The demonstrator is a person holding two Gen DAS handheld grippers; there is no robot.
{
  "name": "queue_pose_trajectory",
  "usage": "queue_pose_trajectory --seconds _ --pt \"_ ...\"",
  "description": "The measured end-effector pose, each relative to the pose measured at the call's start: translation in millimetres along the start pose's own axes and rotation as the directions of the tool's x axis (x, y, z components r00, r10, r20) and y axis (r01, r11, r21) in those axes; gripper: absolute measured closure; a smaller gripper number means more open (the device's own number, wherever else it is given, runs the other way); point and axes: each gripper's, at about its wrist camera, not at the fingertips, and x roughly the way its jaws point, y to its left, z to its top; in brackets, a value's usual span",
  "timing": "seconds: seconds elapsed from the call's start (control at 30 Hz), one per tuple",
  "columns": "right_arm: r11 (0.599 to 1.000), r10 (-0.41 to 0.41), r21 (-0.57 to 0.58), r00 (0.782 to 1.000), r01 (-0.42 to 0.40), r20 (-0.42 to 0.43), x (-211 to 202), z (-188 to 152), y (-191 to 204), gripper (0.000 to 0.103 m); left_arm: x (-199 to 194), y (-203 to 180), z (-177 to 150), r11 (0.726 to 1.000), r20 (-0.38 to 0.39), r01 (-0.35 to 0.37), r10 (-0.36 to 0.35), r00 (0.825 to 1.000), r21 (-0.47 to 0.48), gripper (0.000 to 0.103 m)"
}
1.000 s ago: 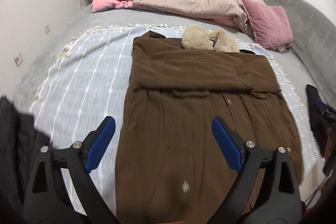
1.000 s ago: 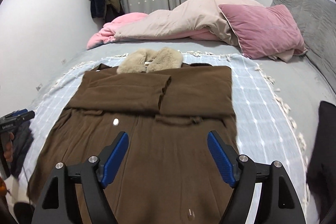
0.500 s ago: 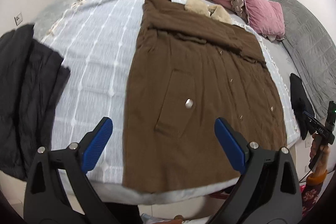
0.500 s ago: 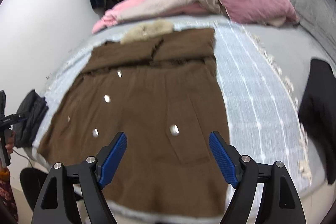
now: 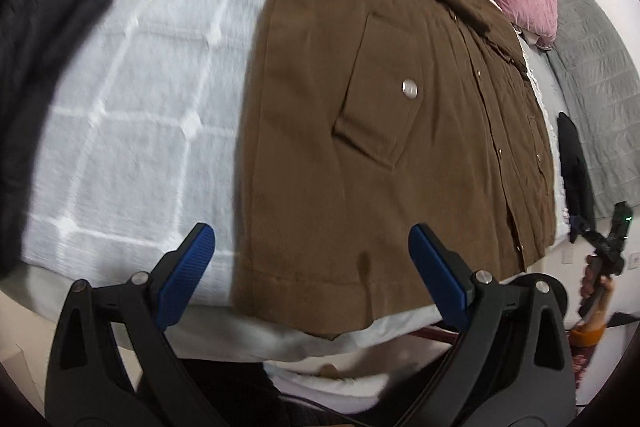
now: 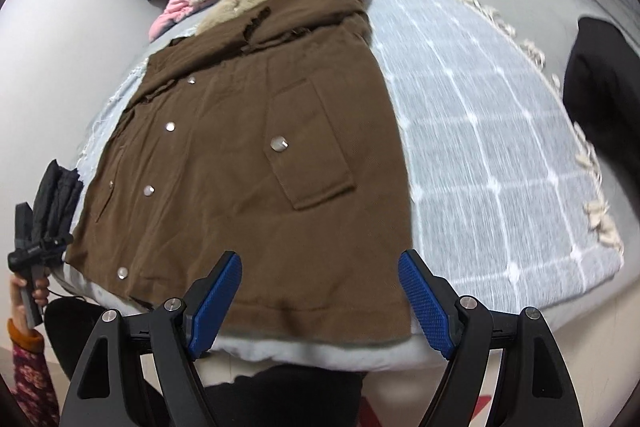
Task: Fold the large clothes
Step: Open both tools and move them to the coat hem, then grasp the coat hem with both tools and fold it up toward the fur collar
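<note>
Both claws dropped to the coat hem, jaws wide, nothing gripped yet.

Left gripper (image 5: 310,269) and right gripper (image 6: 320,301) now sit low at the near bed edge; a second ago both looked across the whole bed toward the pillows. Brown coat (image 5: 360,131) lies flat on the checked blanket (image 6: 480,131), sleeves already folded across the chest, fur collar (image 6: 244,1) at the far end. Hem is just ahead of and between each claw's blue pads, left corner under the left claw, right corner under the right. Both stand open and empty. Likely next: pinch the hem corners and fold up toward the collar.
</note>
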Motion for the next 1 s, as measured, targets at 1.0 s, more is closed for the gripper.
queue_pose_trajectory --seconds 1.0 --pt "0.961 0.212 0.193 0.976 -0.200 -0.042 62 -5 -20 0.055 13 -8 -4 0.999 -0.036 0.033 -0.032 0.999 0.025 0.038"
